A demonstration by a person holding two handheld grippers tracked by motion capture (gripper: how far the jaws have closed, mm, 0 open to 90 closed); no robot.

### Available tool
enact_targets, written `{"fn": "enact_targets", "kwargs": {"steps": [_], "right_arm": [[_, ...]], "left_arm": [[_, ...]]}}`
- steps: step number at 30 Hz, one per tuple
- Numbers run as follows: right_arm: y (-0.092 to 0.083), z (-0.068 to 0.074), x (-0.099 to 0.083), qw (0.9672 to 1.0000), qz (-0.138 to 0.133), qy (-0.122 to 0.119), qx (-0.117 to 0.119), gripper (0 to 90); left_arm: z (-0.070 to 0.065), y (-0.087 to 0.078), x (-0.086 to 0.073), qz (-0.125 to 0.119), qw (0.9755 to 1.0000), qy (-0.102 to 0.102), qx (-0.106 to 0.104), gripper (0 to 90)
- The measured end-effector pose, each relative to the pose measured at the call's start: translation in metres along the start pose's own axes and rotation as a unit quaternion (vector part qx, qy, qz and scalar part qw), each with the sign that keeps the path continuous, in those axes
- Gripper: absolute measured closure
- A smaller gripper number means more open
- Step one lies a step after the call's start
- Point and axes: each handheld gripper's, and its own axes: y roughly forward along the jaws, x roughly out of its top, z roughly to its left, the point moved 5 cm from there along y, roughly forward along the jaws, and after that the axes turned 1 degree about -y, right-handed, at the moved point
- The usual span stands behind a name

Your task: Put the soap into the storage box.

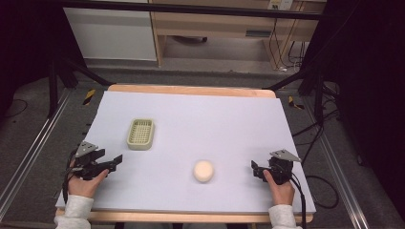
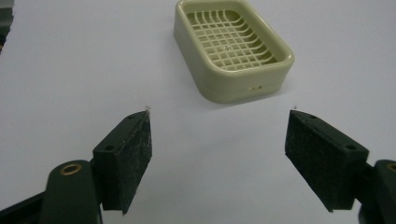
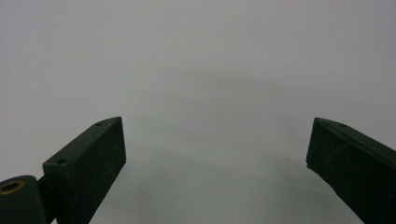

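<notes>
A pale round bar of soap lies on the white table sheet near the front edge, a little right of the middle. A light green soap dish with a slotted grid floor sits farther back and to the left, well apart from the soap and empty.

The left gripper rests low at the near left corner of the table, its jaws spread wide and holding nothing. In the left gripper view the dish stands ahead of it, between the two open pads and somewhat beyond them. The right gripper sits at the near right, pointing left toward the soap, and is also wide open and empty; its own view looks along the bare sheet between its pads.

This looks like the very start of the job: nothing is gripped and both tools are parked at the near edge. The likely work is putting the soap in the dish. The right gripper is the nearer one to the soap, so the next move probably calls for it to slide left, straddle the bar with one pad on either side, and close gently enough not to squeeze it out. The soap is smooth and rounded, so a centred, level grip matters. The left gripper could steady the dish.
</notes>
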Motion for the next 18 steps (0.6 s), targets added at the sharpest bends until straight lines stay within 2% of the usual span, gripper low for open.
{"fn": "enact_targets", "kwargs": {"steps": [5, 7, 18], "right_arm": [[-0.001, 0.000, 0.000, 1.0000, -0.004, 0.000, -0.009, 5.1], [0.000, -0.001, 0.000, 1.0000, -0.004, 0.000, -0.006, 5.1], [-0.001, 0.000, 0.000, 1.0000, -0.004, 0.001, -0.008, 5.1]], "left_arm": [[-0.012, -0.003, 0.008, -0.006, 0.9997, 0.020, -0.013, 22.5], [-0.016, -0.003, 0.010, -0.005, 0.9995, 0.026, -0.016, 22.5], [-0.034, -0.004, 0.021, -0.010, 0.9983, 0.043, -0.037, 23.1]]}}
